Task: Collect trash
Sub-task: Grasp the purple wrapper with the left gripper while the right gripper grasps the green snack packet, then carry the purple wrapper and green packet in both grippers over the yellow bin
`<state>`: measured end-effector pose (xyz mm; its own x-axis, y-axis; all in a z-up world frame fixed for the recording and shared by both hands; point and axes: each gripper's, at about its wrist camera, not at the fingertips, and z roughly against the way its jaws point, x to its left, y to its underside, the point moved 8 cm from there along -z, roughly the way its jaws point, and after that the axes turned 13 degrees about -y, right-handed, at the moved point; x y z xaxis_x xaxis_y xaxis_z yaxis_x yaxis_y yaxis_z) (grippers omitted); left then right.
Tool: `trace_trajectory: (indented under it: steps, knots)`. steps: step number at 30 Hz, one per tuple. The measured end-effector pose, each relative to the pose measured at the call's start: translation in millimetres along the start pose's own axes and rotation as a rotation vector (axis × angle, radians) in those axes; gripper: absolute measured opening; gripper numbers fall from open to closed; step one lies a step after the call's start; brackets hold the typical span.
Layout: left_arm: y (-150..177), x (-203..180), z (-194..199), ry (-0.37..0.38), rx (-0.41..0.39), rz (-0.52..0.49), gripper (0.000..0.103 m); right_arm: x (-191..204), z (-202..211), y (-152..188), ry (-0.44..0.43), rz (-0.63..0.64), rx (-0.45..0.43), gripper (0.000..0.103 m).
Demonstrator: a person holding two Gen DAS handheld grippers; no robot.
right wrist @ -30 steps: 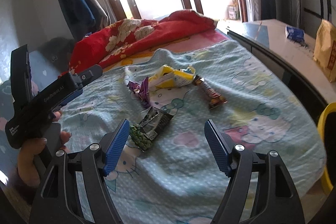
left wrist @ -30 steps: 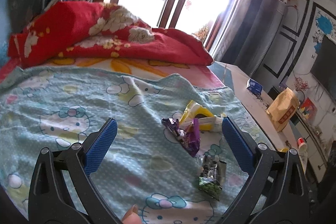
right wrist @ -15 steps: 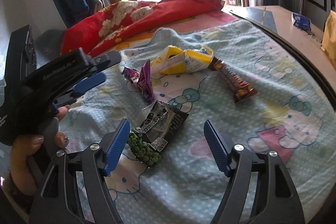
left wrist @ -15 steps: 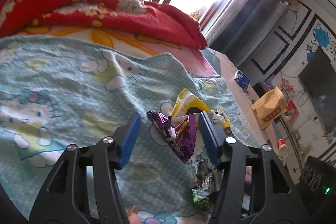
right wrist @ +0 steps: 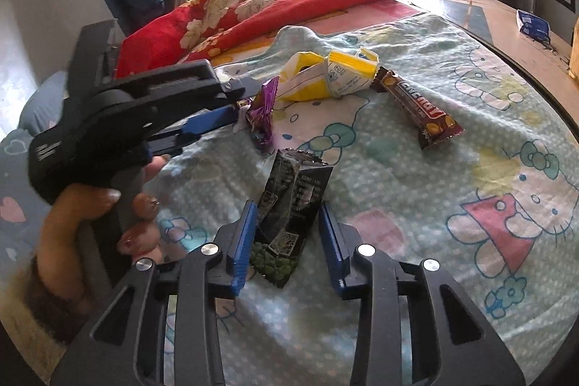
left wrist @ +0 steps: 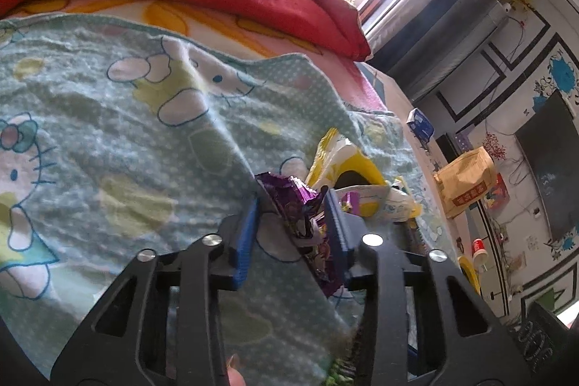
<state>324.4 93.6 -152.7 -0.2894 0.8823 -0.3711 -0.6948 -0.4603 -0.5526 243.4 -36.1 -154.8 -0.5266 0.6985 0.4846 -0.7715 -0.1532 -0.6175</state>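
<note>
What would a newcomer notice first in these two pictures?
Probably the litter on the blue cartoon blanket: a purple wrapper between the left gripper's fingers, and a dark green-ended packet between those of the right gripper. Beyond them lie a crushed yellow carton and a brown bar, and a red quilt is heaped by the bright window.

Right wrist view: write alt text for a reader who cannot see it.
The right gripper straddles a black-and-green snack wrapper on a cartoon-cat blanket. At left, the hand-held left gripper reaches a purple wrapper; a yellow carton and a brown candy bar lie beyond.
</note>
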Motion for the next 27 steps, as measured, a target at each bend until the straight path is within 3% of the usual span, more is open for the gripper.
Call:
trace_trajectory:
  steps: [4,10,27]
  knots:
    - [2,2,-1,0.004,0.000,0.006,0.015,2,4,4,-0.003,0.014,-0.001,0.031]
    - [8,0,8,0.019,-0.012,0.000,0.009,2,14,10,-0.004,0.019,-0.008,0.029]
    - [32,-39,62,0.071,-0.092,-0.132,0.008,-23,74,5,0.040,0.016,-0.088,0.026]
